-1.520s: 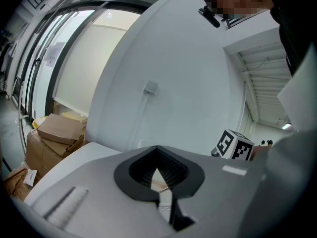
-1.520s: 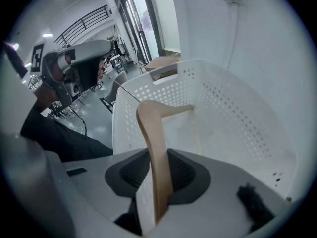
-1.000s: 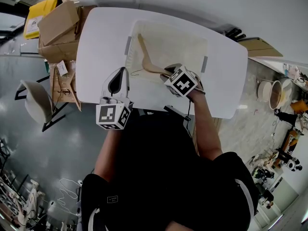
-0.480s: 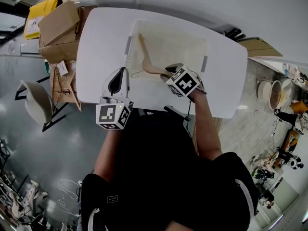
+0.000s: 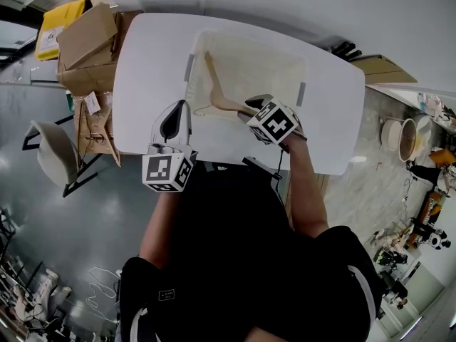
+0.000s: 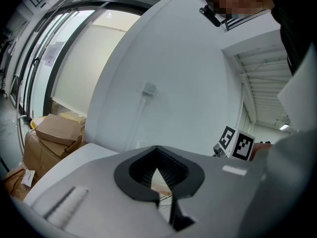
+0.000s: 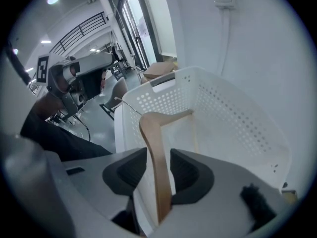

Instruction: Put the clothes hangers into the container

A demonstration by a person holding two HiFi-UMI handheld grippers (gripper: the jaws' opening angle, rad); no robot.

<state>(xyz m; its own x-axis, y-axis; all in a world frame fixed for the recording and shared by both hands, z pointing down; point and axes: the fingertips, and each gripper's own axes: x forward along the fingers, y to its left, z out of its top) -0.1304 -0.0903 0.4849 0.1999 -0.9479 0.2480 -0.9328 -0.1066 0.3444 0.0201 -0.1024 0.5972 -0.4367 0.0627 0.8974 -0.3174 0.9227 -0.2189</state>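
- A white table (image 5: 142, 70) with rounded corners stands on a grey, shiny floor (image 5: 43, 219). Cardboard boxes (image 5: 89, 41) are stacked off its left end, and a pale chair (image 5: 53, 152) sits nearby.
- On the table is the white perforated container (image 5: 249, 45), with grey handles on its two short sides.
- The one wooden hanger (image 5: 217, 91) I can see is inside the container, toward its near left part. One arm slants up toward the far left, and the wire hook reaches out toward the left wall.
- My right gripper (image 5: 254, 107) points steeply down over the container's near edge.
- In the right gripper view the hanger's near arm runs straight up between my dark pads (image 7: 124, 172).
- The jaws have just been opening and now stand wide. There is a clear gap on the left of the wood, so the hold is let go. The wood lies close to the right pad, and I cannot tell whether it brushes it.
- I cannot tell whether the hanger's low end rests on the container's bottom.
- My left gripper (image 5: 171, 120) hangs near the table's front edge, just left of the container and almost level.
- Its jaws are pressed together at the tips with nothing in them. It faces a white wall (image 6: 163, 58).
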